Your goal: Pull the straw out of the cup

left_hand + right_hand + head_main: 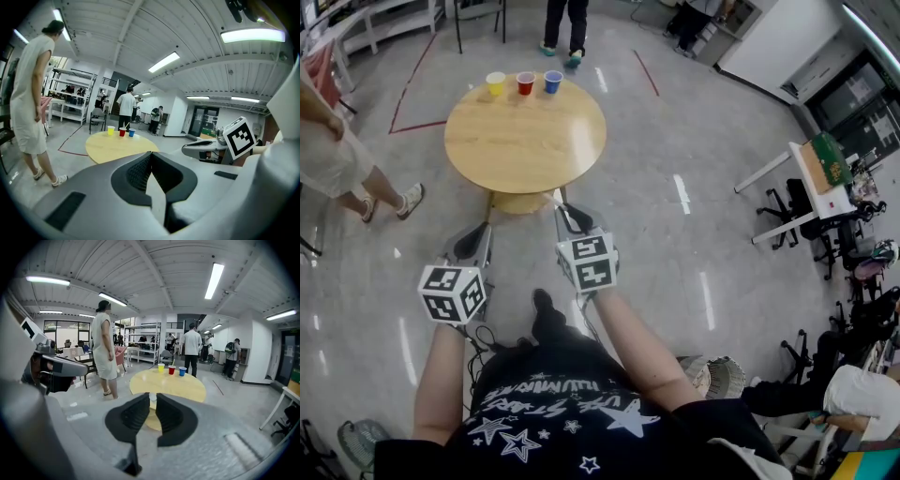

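Observation:
Three cups stand at the far edge of a round wooden table (525,141): yellow (495,83), red (525,82) and blue (553,82). A thin straw (127,125) leans out of the red cup (123,132), and the right gripper view shows the red cup (171,370) too. Both grippers are well short of the table, pointing at it. My left gripper (487,211) (150,153) has its tips together with nothing in them. My right gripper (558,199) (153,397) shows a narrow slit between its jaws, also empty.
A person in a pale dress (328,155) (104,348) stands left of the table. Another person (565,23) stands just beyond it. A white desk (820,178) and office chairs (797,211) are off to the right, and shelving (145,348) lines the back.

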`<state>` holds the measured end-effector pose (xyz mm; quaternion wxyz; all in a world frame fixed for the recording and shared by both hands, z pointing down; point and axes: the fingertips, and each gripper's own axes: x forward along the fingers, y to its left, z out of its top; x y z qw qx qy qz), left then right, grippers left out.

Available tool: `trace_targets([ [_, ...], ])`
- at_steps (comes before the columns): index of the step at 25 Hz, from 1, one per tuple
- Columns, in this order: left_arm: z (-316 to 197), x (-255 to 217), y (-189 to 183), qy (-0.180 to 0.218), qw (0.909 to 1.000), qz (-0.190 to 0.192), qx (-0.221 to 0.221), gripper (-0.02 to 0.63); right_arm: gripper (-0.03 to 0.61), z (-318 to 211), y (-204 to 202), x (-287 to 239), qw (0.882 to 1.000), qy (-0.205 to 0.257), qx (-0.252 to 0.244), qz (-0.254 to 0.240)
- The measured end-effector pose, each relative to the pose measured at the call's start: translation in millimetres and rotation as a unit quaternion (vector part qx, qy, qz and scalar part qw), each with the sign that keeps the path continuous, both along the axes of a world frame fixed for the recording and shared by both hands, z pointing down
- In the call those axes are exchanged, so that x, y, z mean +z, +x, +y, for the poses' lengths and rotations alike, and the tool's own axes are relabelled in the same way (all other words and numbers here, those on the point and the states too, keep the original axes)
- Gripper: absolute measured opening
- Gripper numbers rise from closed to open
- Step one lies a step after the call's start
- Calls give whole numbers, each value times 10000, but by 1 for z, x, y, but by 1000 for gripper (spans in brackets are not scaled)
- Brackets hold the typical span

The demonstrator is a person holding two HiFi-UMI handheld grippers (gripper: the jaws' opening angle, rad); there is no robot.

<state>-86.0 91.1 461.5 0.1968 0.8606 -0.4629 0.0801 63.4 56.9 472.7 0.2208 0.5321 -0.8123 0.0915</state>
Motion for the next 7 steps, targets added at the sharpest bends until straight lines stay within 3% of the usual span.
trace_targets([
  [3, 7, 5, -1, 6, 10000, 18, 67, 6, 41, 8, -3, 4, 10000, -4, 8, 50],
  [7, 19, 2, -5, -124, 9987, 485, 84, 6, 41, 22, -13, 3, 10000, 61, -15, -4],
])
